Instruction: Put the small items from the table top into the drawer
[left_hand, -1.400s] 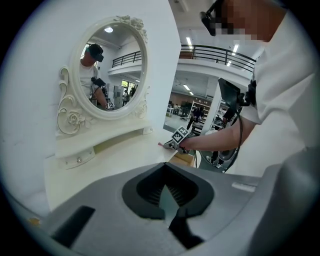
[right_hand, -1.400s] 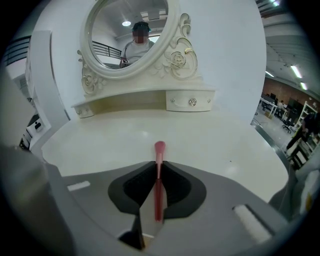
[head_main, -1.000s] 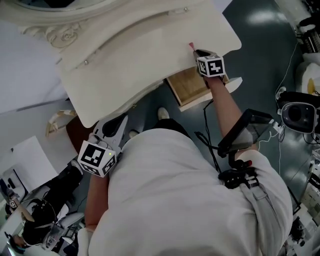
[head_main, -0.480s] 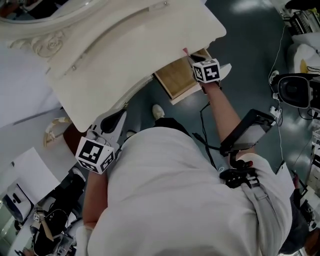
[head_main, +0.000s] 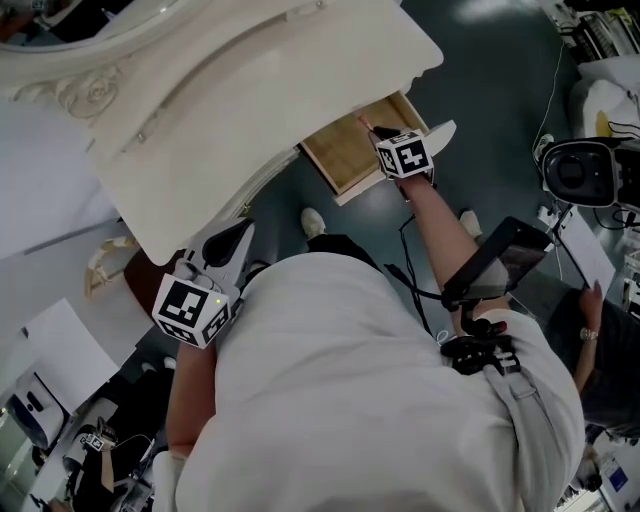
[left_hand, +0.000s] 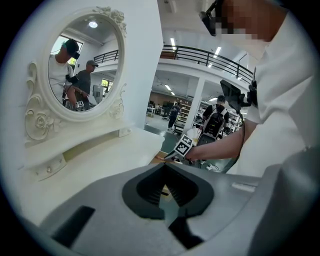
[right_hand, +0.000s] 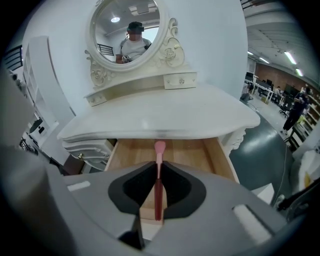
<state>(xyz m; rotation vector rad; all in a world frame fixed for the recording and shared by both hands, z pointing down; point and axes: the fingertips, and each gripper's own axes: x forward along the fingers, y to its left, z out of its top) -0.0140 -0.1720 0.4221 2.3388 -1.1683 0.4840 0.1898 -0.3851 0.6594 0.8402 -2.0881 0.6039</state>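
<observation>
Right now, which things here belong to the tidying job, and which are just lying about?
Part of the job:
- slim pink stick with a rounded tip, clamped in the right gripper
- open wooden drawer
- white dressing table top

Just there:
- oval mirror in a carved white frame
- small white upper drawer with a knob
- black camera
- left gripper, jaws together, empty

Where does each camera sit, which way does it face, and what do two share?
Head view: on the person's head, looking steeply down at table top and open drawer; torso, both forearms, left gripper, right gripper show.
Left gripper view: on the left gripper, facing across the table top to the mirror; the person's chest and right arm show.
Right gripper view: on the right gripper, facing the drawer front-on, shut on a pink-tipped stick; the person shows only mirrored.
Shared: head and right gripper views both show drawer and stick.
</observation>
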